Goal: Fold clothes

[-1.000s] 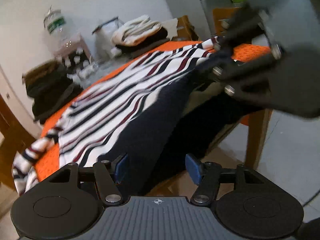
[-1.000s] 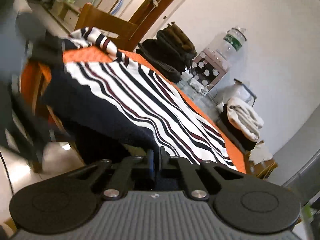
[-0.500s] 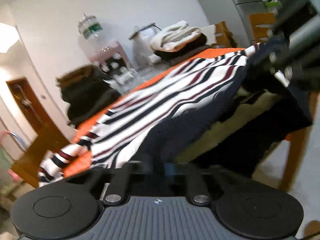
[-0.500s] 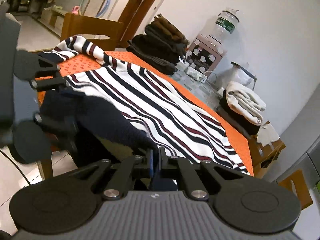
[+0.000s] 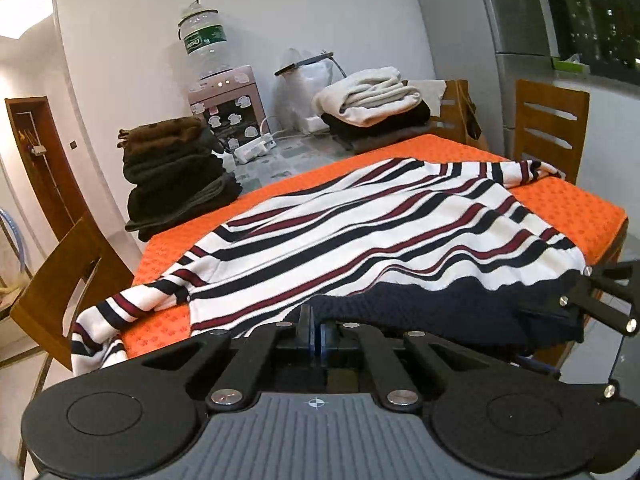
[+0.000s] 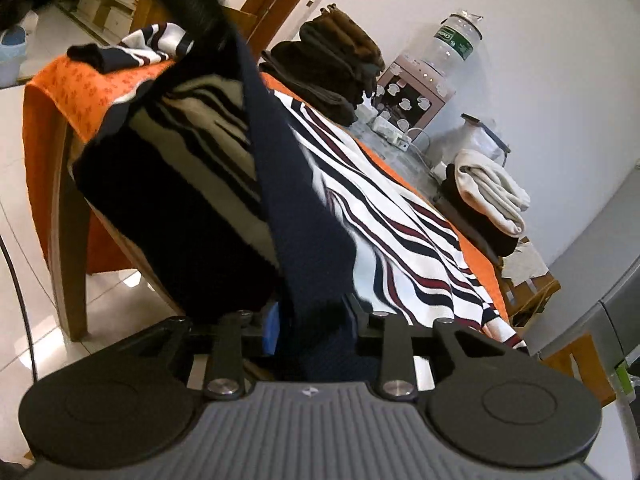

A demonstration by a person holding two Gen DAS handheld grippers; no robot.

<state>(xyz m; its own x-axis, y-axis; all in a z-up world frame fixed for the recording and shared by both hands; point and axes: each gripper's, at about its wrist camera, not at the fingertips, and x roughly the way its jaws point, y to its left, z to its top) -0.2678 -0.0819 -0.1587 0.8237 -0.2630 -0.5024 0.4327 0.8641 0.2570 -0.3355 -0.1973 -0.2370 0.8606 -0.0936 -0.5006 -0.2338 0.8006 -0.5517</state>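
The striped sweater (image 5: 360, 236) is spread across the orange-covered table (image 5: 560, 204), its navy hem (image 5: 460, 300) hanging over the near edge at 6 o'clock. A second ago the left gripper (image 5: 314, 334) stood open short of that hem; now its jaws are seen closed on the navy band. The right gripper (image 6: 312, 320), closed on the hem a second ago, is now opening, with the navy fabric slack between its fingers (image 6: 271, 330), which are no longer pressed on it. The hem appears to be passed from one grip to the other, so the fold itself is judged not yet begun.

At 10 o'clock a dark folded stack (image 5: 176, 176) is set on the table; at 1 o'clock a cream-topped stack (image 5: 372, 100). Wooden chairs (image 5: 550, 128) are placed around it, and a water dispenser (image 5: 208, 68) stands at 11 o'clock against the white wall.
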